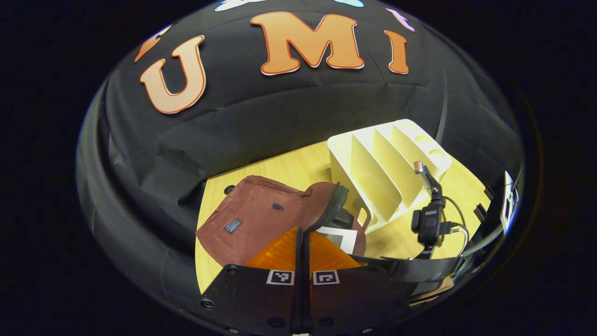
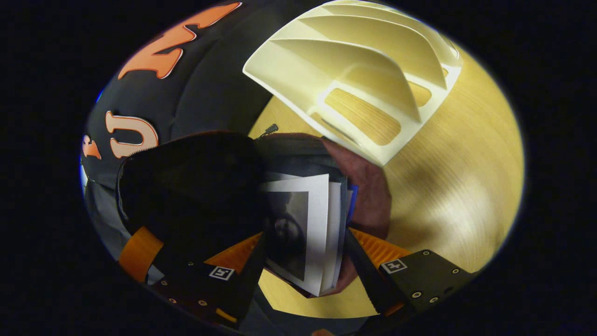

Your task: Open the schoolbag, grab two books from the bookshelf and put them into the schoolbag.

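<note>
Light wood desk (image 1: 289, 170) carries everything. Cream bookshelf (image 1: 387, 168), one, sits right of centre in the left gripper view and at the top of the right gripper view; the slots I can see look empty. Maroon schoolbag (image 1: 252, 219), one, lies lower centre in the left gripper view, just beside the shelf, mouth unzipped and facing the shelf side. Books (image 2: 308, 228): at least two, possibly more, standing in the bag mouth at centre of the right gripper view, long axis running top to bottom of the frame.

Right hand-held gripper (image 2: 305, 268) is spread, fingers either side of the books, not clearly pressing them. It is the nearer one.

Left hand-held gripper (image 1: 303, 254) is pressed together, pointing at the bag, holding nothing.

Judgement: books look in; release and back out.
</note>
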Available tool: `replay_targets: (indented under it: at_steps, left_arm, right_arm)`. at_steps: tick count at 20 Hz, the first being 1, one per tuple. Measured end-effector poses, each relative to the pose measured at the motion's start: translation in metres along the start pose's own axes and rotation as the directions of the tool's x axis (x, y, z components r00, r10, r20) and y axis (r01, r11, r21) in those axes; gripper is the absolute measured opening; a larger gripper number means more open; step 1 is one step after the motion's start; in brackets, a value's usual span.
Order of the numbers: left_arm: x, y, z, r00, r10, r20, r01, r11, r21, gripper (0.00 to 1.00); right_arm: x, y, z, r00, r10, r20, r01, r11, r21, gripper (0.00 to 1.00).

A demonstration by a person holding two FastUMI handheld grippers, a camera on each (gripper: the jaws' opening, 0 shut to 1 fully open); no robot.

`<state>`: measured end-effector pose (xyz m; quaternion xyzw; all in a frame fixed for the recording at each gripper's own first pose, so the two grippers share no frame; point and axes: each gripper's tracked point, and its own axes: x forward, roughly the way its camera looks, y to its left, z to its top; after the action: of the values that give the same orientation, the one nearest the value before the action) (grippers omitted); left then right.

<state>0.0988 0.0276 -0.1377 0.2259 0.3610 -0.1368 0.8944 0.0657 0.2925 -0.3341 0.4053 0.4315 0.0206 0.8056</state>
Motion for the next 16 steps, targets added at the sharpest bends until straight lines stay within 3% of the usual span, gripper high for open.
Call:
replay_targets:
  at_steps: [5, 10, 15, 16]
  left_arm:
    - [-0.010, -0.010, -0.023, 1.000, 0.014, -0.007, -0.015, 0.994, -0.104, 0.01]
    - [-0.005, -0.033, -0.035, 1.000, 0.031, 0.002, -0.030, 0.983, -0.182, 0.02]
    - [0.001, -0.064, -0.045, 1.000, 0.000, -0.009, -0.002, 0.980, -0.201, 0.23]
    - [0.004, -0.072, -0.045, 1.000, -0.024, -0.003, 0.023, 0.976, -0.218, 0.42]
  right_arm:
    - [-0.044, -0.020, 0.017, 0.999, -0.032, 0.004, 0.033, 0.998, -0.046, 0.98]
    - [-0.085, -0.044, 0.070, 0.994, -0.068, 0.082, 0.075, 0.994, -0.081, 0.98]
    - [-0.119, -0.066, 0.123, 0.981, -0.085, 0.171, 0.107, 0.987, -0.121, 0.98]
    - [-0.124, -0.071, 0.130, 0.978, -0.091, 0.188, 0.116, 0.985, -0.127, 0.98]
